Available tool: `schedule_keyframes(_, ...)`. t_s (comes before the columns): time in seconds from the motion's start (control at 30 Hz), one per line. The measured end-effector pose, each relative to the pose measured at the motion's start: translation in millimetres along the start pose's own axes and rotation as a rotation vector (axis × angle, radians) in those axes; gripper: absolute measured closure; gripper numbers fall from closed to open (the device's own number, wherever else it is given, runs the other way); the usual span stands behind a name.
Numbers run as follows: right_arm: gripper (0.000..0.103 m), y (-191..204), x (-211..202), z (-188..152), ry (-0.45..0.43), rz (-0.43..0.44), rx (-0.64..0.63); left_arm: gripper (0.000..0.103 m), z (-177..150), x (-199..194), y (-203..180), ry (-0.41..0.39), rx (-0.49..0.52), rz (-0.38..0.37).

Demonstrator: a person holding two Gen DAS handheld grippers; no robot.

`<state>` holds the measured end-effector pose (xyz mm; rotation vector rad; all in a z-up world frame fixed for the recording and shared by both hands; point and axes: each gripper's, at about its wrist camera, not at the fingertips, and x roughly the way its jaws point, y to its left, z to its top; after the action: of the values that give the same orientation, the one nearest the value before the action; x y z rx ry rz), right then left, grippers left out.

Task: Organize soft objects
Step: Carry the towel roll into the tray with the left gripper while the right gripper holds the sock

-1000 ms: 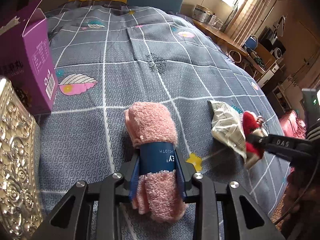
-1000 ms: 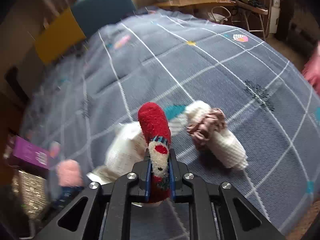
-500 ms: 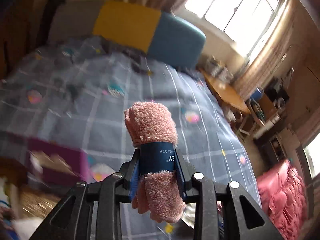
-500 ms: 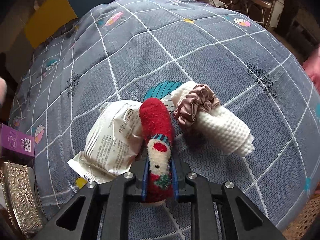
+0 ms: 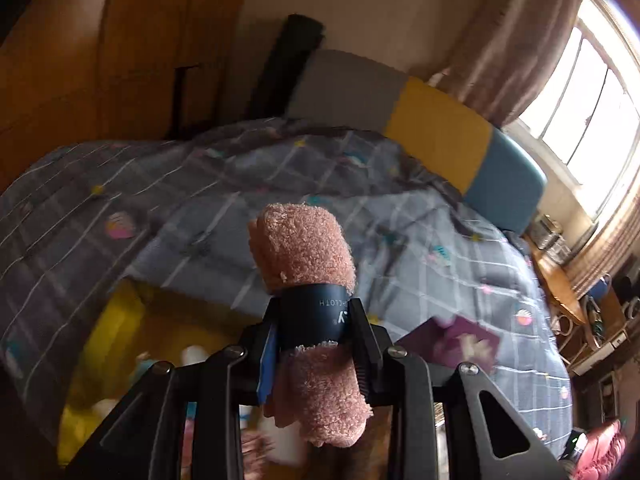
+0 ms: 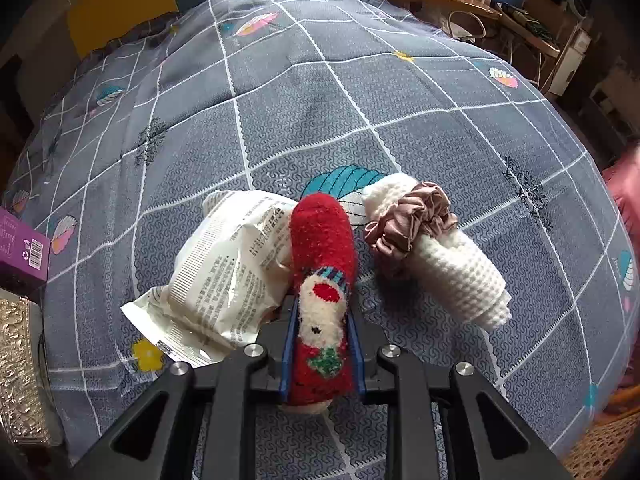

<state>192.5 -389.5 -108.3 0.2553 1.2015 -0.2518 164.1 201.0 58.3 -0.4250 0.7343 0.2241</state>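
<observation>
A rolled pink towel (image 5: 304, 248) with a dark blue paper band is held up in the air, and my left gripper (image 5: 316, 320) is shut on it at the band. Below it, blurred, is a yellow bin (image 5: 116, 320) with pale soft things inside. In the right wrist view a red Christmas sock (image 6: 322, 248) lies on the grey checked bed cover (image 6: 320, 100). The sock sits between the jaws of my right gripper (image 6: 322, 320), which are opening while the blue pads still touch its sides.
A white printed packet (image 6: 228, 276) lies left of the sock. A rolled white waffle towel (image 6: 460, 276) with a mauve scrunchie (image 6: 412, 220) around it lies to the right. A purple box (image 6: 20, 252) and a gold embossed box (image 6: 16, 368) sit at the left edge.
My left gripper has swung up and to the left with the pink towel, away from the bed surface and over the yellow bin. My right gripper's jaws have widened around the red sock, now resting on the bed.
</observation>
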Motion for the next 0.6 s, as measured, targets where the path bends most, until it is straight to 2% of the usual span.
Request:
schedule_keyframes(0.13, 0.078, 4.8, 0.6, -1.0, -0.004, -0.026, -0.03, 0.072, -31.5, -6.0, 49.6, 0.025, -0.02, 0.047)
schedule_keyframes(0.33, 0.078, 13.5, -1.3, -5.3, -0.02, -0.063, -0.092, 0.072, -64.1, -6.5, 102.9, 0.051, -0.051, 0.115)
schedule_keyframes(0.5, 0.078, 15.6, -1.8, -7.2, -0.028, -0.079, -0.115, 0.071, -90.2, -7.0, 133.9, 0.093, -0.086, 0.158)
schedule_keyframes(0.6, 0.078, 18.3, -0.5, -6.4, -0.032, -0.094, -0.136, 0.066, -105.6, 2.9, 140.2, 0.133, -0.065, 0.166)
